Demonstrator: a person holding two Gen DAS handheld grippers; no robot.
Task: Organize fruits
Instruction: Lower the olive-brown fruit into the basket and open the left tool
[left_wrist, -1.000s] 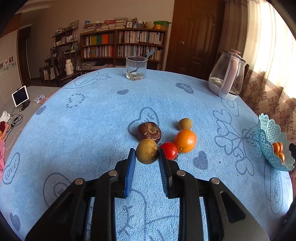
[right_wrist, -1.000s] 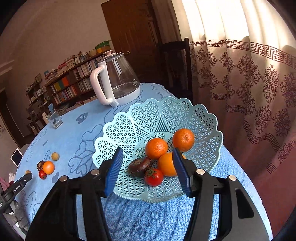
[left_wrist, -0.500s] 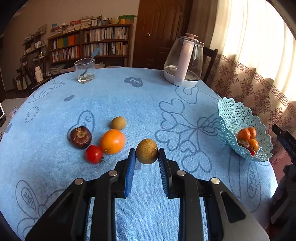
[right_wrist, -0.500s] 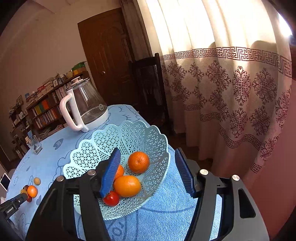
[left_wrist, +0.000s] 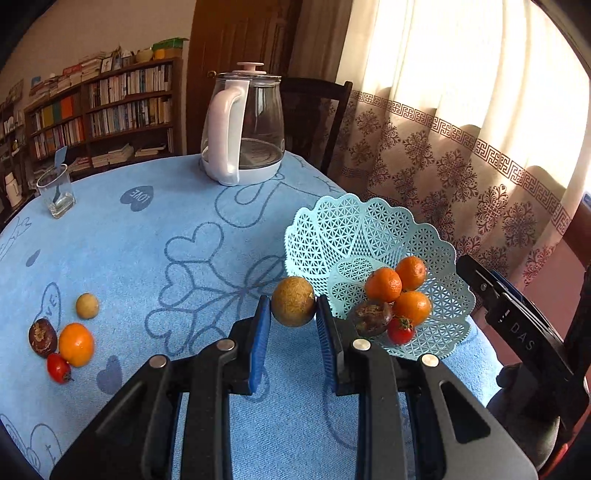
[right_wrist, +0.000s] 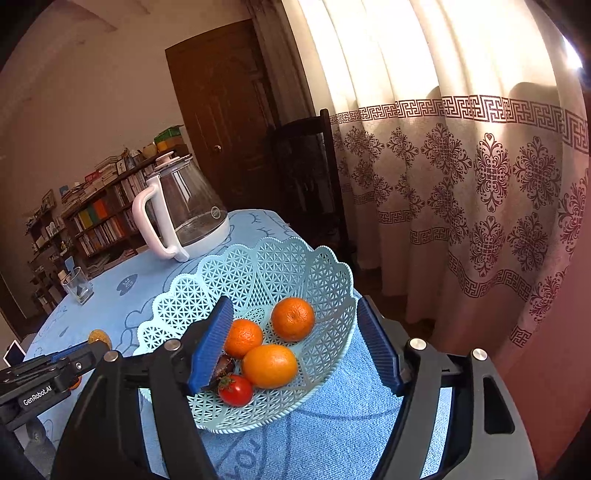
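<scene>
My left gripper (left_wrist: 293, 325) is shut on a round brown-green fruit (left_wrist: 293, 301) and holds it above the cloth, just left of the pale blue lattice basket (left_wrist: 343, 229). The basket holds three oranges (left_wrist: 383, 284), a dark brown fruit (left_wrist: 371, 318) and a red tomato (left_wrist: 400, 329). My right gripper (right_wrist: 295, 343) is open and empty, its jaws either side of the basket (right_wrist: 258, 266) near its front. The left gripper's held fruit shows in the right wrist view (right_wrist: 98, 336). An orange (left_wrist: 76, 344), tomato (left_wrist: 58, 372), dark fruit (left_wrist: 42, 337) and small brown fruit (left_wrist: 87, 305) lie at left.
A glass kettle (left_wrist: 243, 129) with a white handle stands at the back of the blue tablecloth (left_wrist: 147, 258). A drinking glass (left_wrist: 55, 192) stands far left. A dark chair (left_wrist: 314, 110) and curtain (left_wrist: 461, 147) are behind the table's right edge.
My left gripper carried the brown-green fruit to the right, from beside the loose fruits to the basket's left rim. My right gripper drew back and lifted a little from the basket.
</scene>
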